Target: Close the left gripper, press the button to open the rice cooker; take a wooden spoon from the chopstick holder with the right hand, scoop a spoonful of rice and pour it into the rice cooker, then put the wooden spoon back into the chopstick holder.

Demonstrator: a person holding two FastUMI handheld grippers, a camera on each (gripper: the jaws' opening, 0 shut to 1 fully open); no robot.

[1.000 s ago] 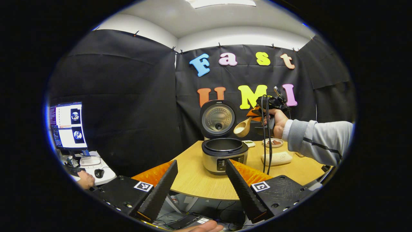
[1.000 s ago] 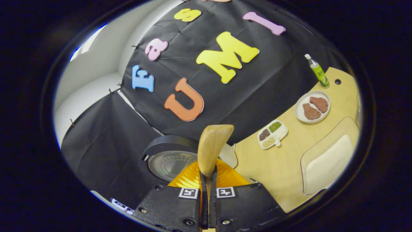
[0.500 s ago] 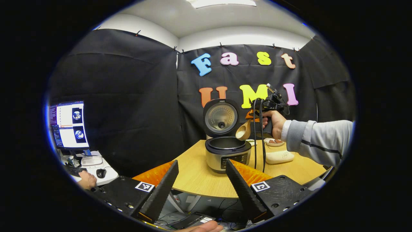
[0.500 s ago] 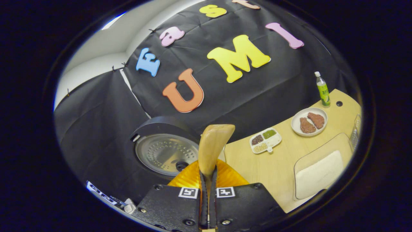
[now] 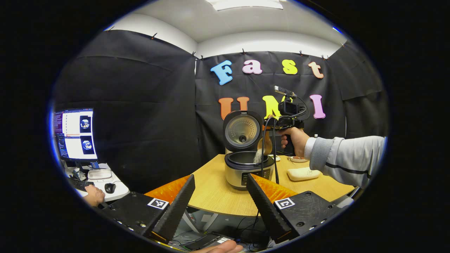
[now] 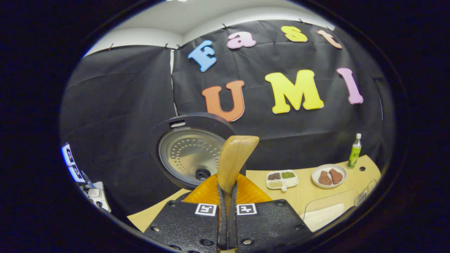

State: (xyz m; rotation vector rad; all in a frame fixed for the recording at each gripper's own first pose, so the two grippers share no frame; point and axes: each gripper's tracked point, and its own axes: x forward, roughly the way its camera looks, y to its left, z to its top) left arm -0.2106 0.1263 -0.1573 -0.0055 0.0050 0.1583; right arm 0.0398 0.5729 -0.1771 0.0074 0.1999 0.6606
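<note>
Your tabletop (image 5: pixel 214 196) is light wood with a rounded front edge. The rice cooker (image 5: pixel 249 168) stands on it near the middle, lid up. To its right along the back you have a divided dish of grains (image 6: pixel 282 179), a white plate with two brown pieces (image 6: pixel 328 176) and a green bottle (image 6: pixel 354 151) upright. A clear container of rice (image 6: pixel 325 215) sits nearer.

The mouth of the rice cooker (image 5: pixel 248 168) is left open from above and the front, but its back is walled off by the raised lid (image 5: pixel 242 129). The right side is taken up by the tilted wooden spoon (image 5: pixel 264 146) and dangling cables (image 5: pixel 269 151). Bare table (image 5: pixel 214 196) is seen before the cooker.
</note>
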